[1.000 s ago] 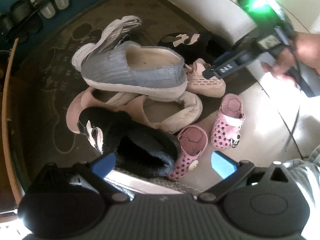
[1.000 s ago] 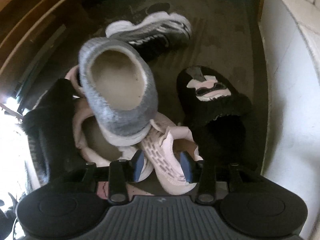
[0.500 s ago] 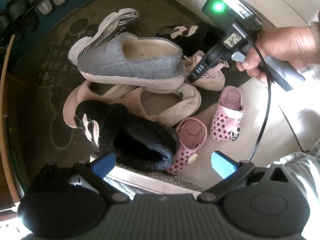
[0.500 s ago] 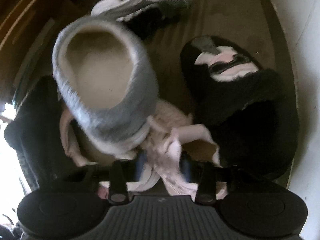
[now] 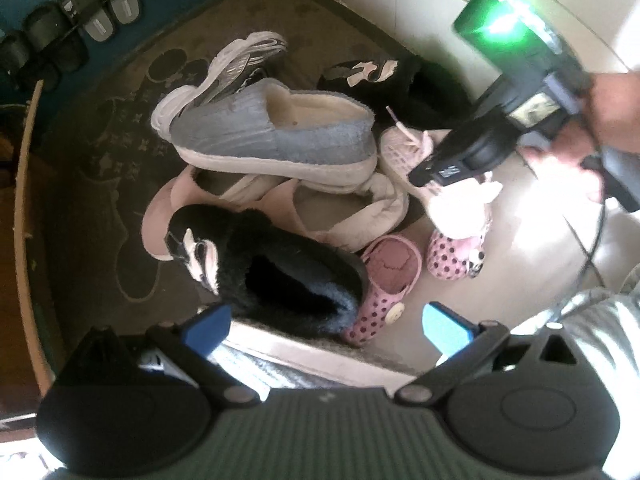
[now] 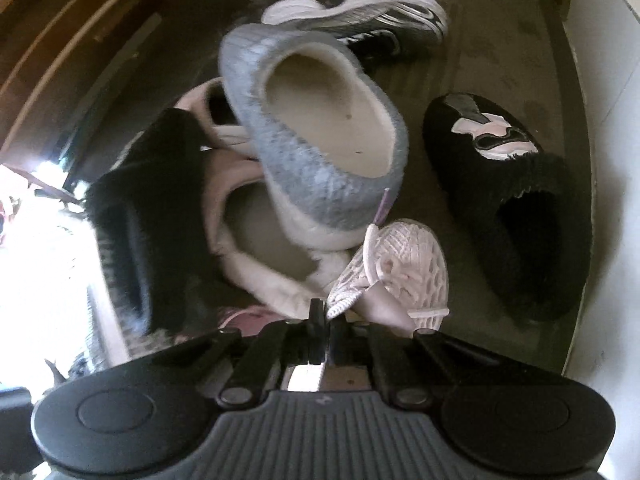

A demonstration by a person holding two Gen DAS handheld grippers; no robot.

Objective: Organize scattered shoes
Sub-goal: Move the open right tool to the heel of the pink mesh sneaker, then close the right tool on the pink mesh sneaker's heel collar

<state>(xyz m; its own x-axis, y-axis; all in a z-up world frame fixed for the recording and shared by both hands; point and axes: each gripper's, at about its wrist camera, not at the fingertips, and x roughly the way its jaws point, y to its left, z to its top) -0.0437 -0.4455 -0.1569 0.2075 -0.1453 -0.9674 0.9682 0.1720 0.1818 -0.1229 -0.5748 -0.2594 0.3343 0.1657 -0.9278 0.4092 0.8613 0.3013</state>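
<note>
A pile of shoes lies on a dark rug [image 5: 100,168]. A grey slipper [image 5: 272,132] [image 6: 312,148] rests on top of pale pink slippers [image 5: 340,216]. A black furry slipper [image 5: 280,276] lies nearest my left gripper [image 5: 326,326], which is open and empty above it. A second black slipper [image 6: 512,200] lies by the wall. My right gripper [image 6: 325,322] is shut on the edge of a small pink knit sneaker [image 6: 396,264], and it also shows in the left wrist view [image 5: 424,172]. Two pink dotted clogs [image 5: 384,280] sit on the pale floor.
A white and black trainer [image 5: 236,64] [image 6: 372,20] lies behind the pile. Sandals [image 5: 80,4] line a blue rack at the far left. A white wall [image 6: 608,160] runs along the right. A wooden edge [image 5: 24,216] borders the rug on the left.
My right gripper has closed from open onto the pink sneaker's edge and lifted it slightly. The left gripper stays open in much the same place.
</note>
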